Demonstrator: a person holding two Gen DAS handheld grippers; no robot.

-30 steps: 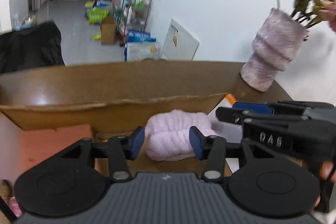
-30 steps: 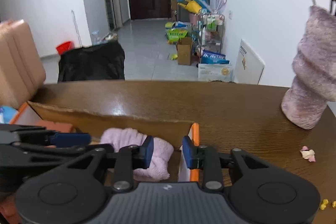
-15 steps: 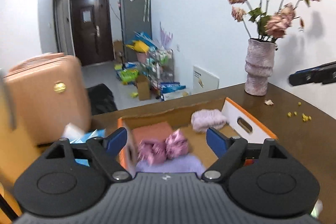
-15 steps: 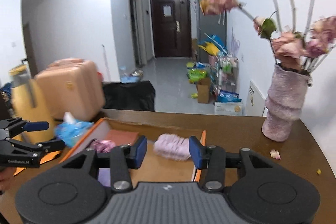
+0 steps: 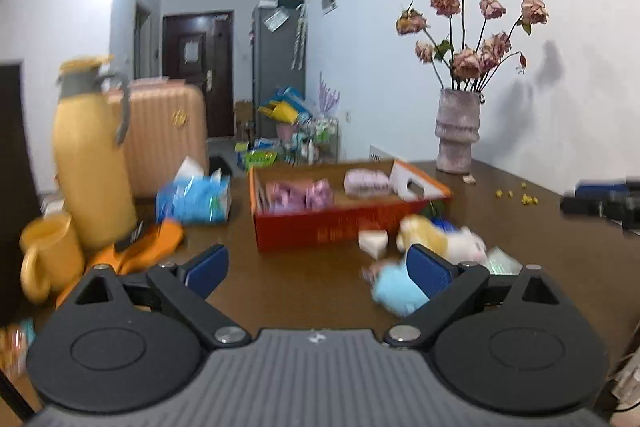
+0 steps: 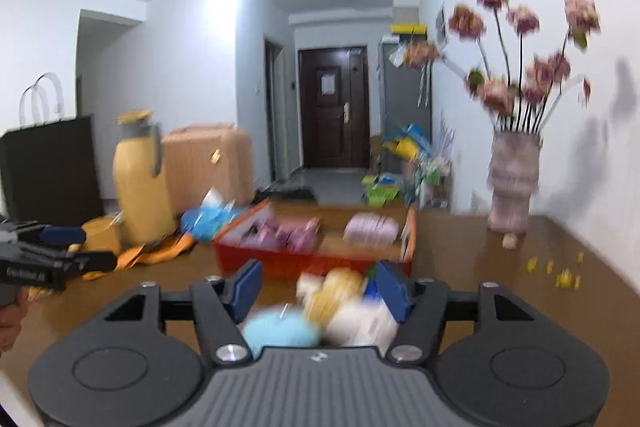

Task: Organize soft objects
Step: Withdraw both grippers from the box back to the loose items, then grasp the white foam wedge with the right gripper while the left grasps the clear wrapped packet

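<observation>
Two grippers are in view, each with nothing between its pads. The left gripper point(image 5: 316, 269) has its jaws spread wide over bare tabletop, and they have just been opening. The right gripper point(image 6: 320, 289) has its jaws apart to a lesser width, also just opening; soft toys show behind the gap but no pad presses on them.

The orange cardboard box point(image 5: 320, 227) stands on the brown table point(image 5: 280, 279) at 12 o'clock from the left gripper. Inside it, a pale pink rolled towel point(image 5: 366, 181) lies at the far right end, and crumpled pink-purple soft items point(image 5: 298, 193) lie at the left end.

Outside the box, at 1 o'clock from the left gripper, a loose group of soft objects rests on the table: a light blue plush point(image 5: 394, 287) nearest the camera, a yellow-and-white plush point(image 5: 436, 237) beyond it, and a small white block point(image 5: 372, 241) just beside the box wall (motion blur hides finer detail).

At 10 o'clock stand a yellow jug point(image 5: 92, 163), a yellow mug point(image 5: 48, 255) and a blue tissue pack point(image 5: 196, 197). At 1 o'clock, far side, a vase of dried roses point(image 5: 458, 133) stands upright.
</observation>
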